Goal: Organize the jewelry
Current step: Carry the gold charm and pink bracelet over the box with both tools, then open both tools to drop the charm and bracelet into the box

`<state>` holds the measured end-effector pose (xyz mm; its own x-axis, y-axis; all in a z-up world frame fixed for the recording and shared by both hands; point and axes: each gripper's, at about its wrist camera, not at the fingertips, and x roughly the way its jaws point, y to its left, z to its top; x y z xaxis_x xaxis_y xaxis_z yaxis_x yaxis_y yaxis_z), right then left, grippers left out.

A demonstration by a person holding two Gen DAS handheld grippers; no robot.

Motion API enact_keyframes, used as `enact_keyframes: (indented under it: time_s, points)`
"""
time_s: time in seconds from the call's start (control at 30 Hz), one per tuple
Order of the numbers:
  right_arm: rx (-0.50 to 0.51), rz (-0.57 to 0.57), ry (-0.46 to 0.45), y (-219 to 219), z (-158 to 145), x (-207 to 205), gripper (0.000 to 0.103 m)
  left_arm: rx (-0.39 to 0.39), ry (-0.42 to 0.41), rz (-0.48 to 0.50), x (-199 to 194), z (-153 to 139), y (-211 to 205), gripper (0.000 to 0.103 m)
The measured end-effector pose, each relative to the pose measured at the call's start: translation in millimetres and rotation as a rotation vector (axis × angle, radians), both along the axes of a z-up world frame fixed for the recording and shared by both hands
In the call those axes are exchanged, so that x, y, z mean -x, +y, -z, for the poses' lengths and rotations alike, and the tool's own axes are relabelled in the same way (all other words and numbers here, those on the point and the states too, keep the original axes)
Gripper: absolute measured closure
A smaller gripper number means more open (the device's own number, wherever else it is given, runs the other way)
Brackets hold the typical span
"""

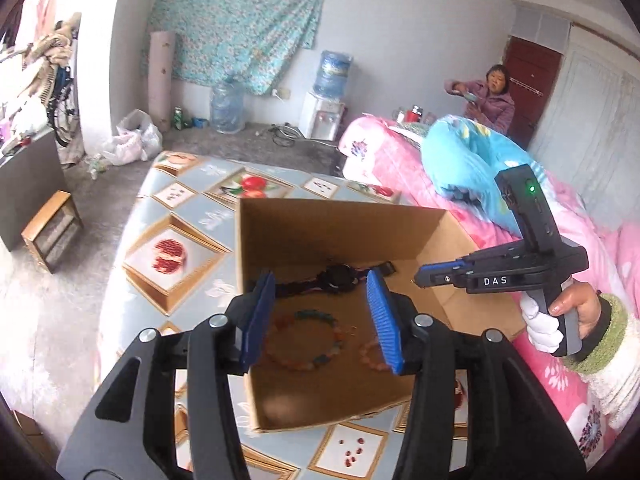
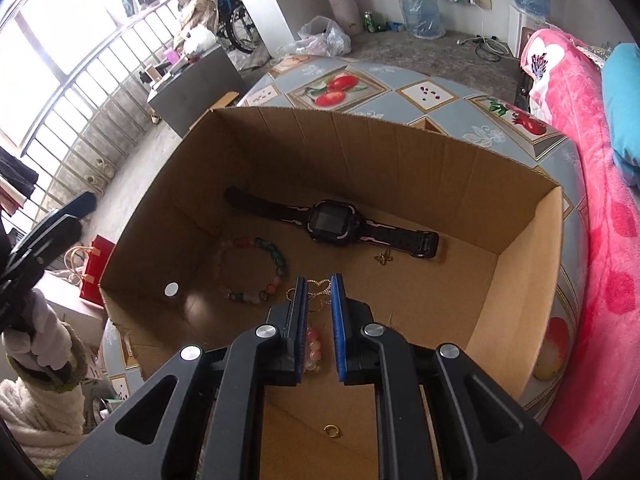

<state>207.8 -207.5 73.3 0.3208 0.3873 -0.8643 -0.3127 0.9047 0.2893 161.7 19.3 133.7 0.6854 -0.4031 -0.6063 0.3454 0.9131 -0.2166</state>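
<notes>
An open cardboard box stands on the table. On its floor lie a black watch, a multicoloured bead bracelet, a pink bead bracelet, a small gold charm and a gold ring. My left gripper hangs over the box, jaws open, nothing between its pads. My right gripper is over the box's right side, its narrow jaws shut on a gold clover-link chain at the tips.
The table wears a fruit-pattern cloth. A pink bed with a blue quilt runs along the right. A person sits at the back by a door. A wooden stool and a water dispenser stand on the floor.
</notes>
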Motion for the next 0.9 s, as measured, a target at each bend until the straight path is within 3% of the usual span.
enact_keyframes:
  time_s: [0.17,0.43,0.57,0.77,0.9]
  points:
    - [0.086,0.008,0.103,19,18,-26,0.091,-0.021,0.017,-0.115,-6,9,40,0.048]
    - [0.113,0.04,0.122,21,22,-30,0.088,0.074,0.121,-0.121,-13,41,66,0.044]
    - [0.079,0.053,0.046,15,0,-16,0.085,0.132,0.152,-0.103,-13,47,65,0.042]
    - [0.039,0.124,-0.144,-13,-57,31,0.066,0.158,0.171,-0.091,-13,52,59,0.036]
    - [0.047,0.203,-0.219,-41,-78,57,0.063,0.165,0.183,-0.082,-16,54,52,0.035]
